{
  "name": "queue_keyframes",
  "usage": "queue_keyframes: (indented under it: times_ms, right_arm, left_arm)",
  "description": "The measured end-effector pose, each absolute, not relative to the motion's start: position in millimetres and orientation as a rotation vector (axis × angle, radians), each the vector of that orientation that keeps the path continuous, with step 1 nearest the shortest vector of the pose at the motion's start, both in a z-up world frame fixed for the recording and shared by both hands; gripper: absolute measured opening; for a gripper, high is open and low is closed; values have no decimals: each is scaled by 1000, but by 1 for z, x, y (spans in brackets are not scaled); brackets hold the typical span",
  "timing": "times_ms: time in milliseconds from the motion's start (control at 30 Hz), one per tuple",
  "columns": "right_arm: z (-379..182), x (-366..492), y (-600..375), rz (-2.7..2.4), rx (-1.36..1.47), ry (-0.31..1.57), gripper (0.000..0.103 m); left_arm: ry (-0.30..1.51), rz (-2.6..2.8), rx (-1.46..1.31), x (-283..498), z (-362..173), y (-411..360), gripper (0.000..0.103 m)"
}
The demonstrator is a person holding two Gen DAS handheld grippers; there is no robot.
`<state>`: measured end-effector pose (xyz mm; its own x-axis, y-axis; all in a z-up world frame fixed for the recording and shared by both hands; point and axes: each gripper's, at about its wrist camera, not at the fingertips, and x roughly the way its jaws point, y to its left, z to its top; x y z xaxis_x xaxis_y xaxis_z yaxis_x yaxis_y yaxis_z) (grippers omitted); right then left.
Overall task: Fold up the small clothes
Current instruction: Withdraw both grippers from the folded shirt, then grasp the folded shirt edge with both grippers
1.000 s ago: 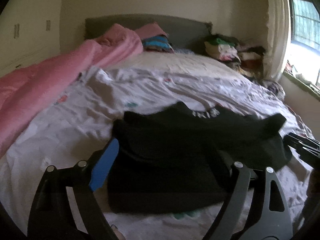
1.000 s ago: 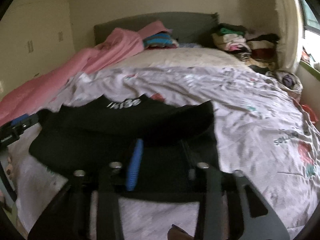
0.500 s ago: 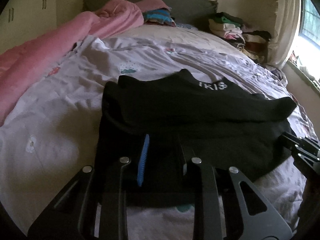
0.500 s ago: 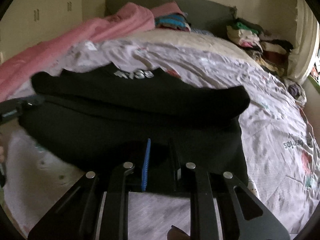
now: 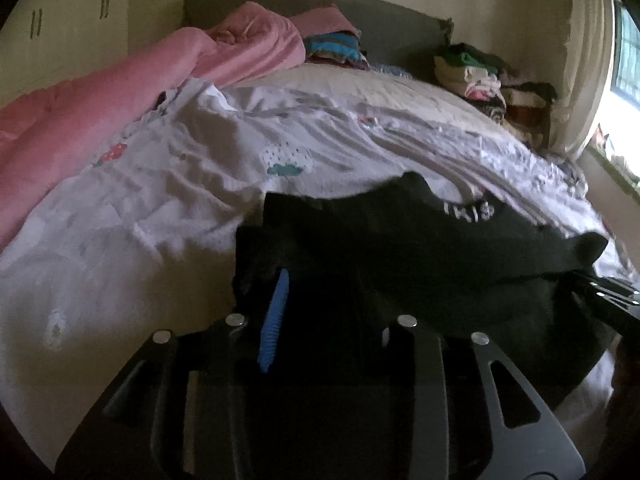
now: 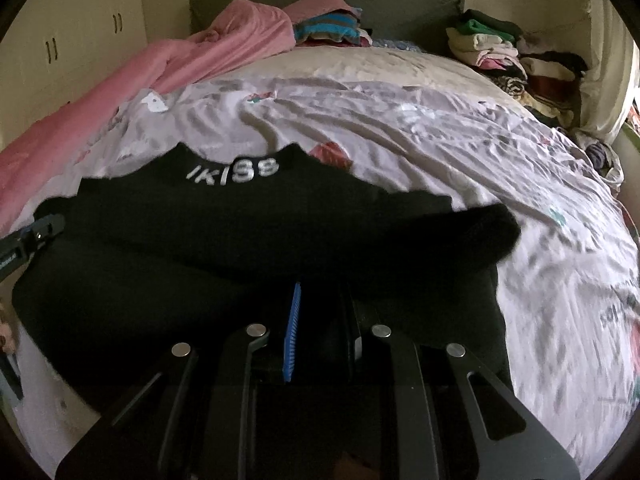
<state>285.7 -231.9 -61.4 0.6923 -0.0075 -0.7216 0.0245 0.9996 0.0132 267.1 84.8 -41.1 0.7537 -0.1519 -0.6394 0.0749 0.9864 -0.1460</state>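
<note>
A black top (image 5: 400, 248) with white lettering at its collar (image 6: 236, 174) lies spread on the white printed bed sheet (image 5: 180, 184). My left gripper (image 5: 328, 292) has the near-left hem bunched between its blue pad and dark finger, and its jaws are opening slightly while the cloth stays pinched. My right gripper (image 6: 320, 292) is shut on the near-right hem. Each gripper shows at the edge of the other's view: the right gripper (image 5: 608, 292), the left gripper (image 6: 28, 240). The dark cloth hides the fingertips.
A pink duvet (image 5: 120, 92) runs along the left side of the bed. A striped stack of clothes (image 5: 332, 46) sits at the grey headboard (image 6: 400, 4), with piles of folded clothes (image 6: 492, 48) at the far right. A window (image 5: 624, 60) is on the right and wardrobe doors (image 6: 80, 32) on the left.
The left jaws went from wide open to pinched on the black top's hem. Both grippers moved forward over the top toward its collar, carrying the hem with them.
</note>
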Motion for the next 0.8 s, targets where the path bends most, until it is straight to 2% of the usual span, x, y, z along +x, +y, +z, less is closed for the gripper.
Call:
queue_keyframes:
  times_ms: [100,233,267,333,600,667,800]
  right_arm:
    - [-58,300,-233,-18,30,804,17]
    - [-54,320,-234,-19,35,797,17]
    - [-54,324,-235,-21,43,795,17]
    - [-50,332,-237,-23,57,777,17]
    - [-21,339,-259,-63,107,682,19]
    - [-14,335,-265,-80,114,663,23]
    - [-9,318,-283,-116,139,645,38]
  left_arm:
    - [669,-126,-158,271,-34,95,40]
    - [624,-130,-213,278,-21,112,41]
    - [619,-116,-220,279,-19,117,52]
    - [612,-99,-231,280,-15,126,60]
    - [590,-105,-255,274,0,144,60]
    - [580,-112,-211,267,5,139,60]
    - [609,-93,-130,265,-1,131,60]
